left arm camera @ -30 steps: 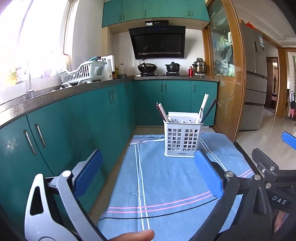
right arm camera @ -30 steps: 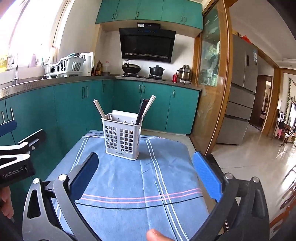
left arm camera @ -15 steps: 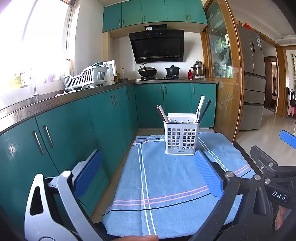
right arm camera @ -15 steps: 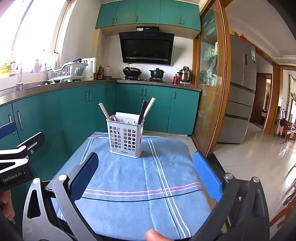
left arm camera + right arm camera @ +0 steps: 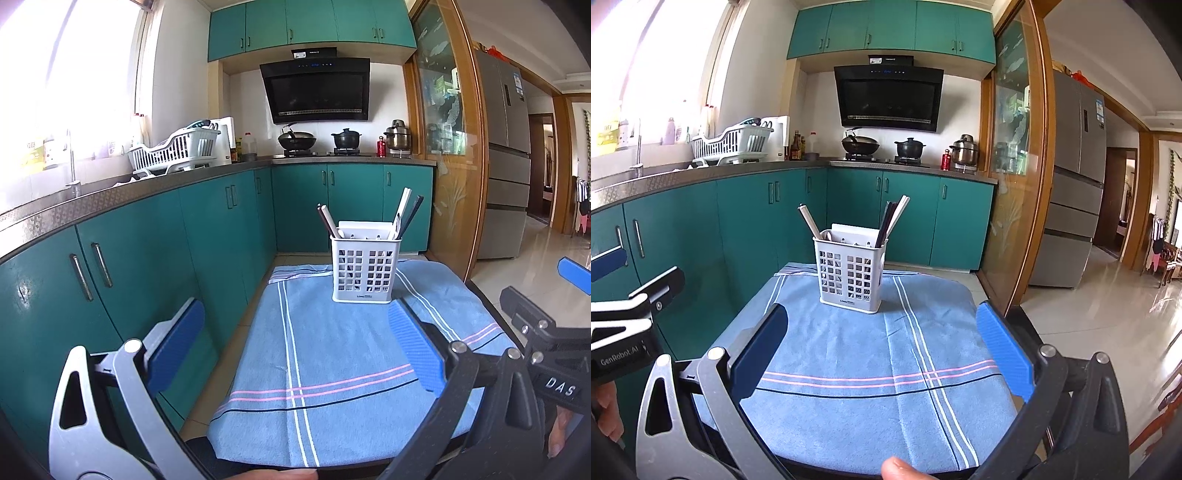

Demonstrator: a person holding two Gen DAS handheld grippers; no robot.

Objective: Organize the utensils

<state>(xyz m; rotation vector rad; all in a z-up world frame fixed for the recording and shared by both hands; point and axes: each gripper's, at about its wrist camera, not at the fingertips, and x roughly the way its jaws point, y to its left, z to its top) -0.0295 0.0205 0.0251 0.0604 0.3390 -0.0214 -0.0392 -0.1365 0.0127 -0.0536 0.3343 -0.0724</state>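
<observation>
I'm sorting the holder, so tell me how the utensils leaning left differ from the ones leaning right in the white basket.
In the white slotted plastic utensil basket, the left-leaning utensils show a pale handle, with a dark one beside it in the left wrist view; the right-leaning utensils pair dark sticks with a white handle. The right group reaches higher above the rim. The left group sits in the left corner, the right group in the right corner. Both stand tilted outward, ends down inside.

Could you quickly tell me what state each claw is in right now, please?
Left claw: open, holding nothing.
Right claw: open, holding nothing.
</observation>
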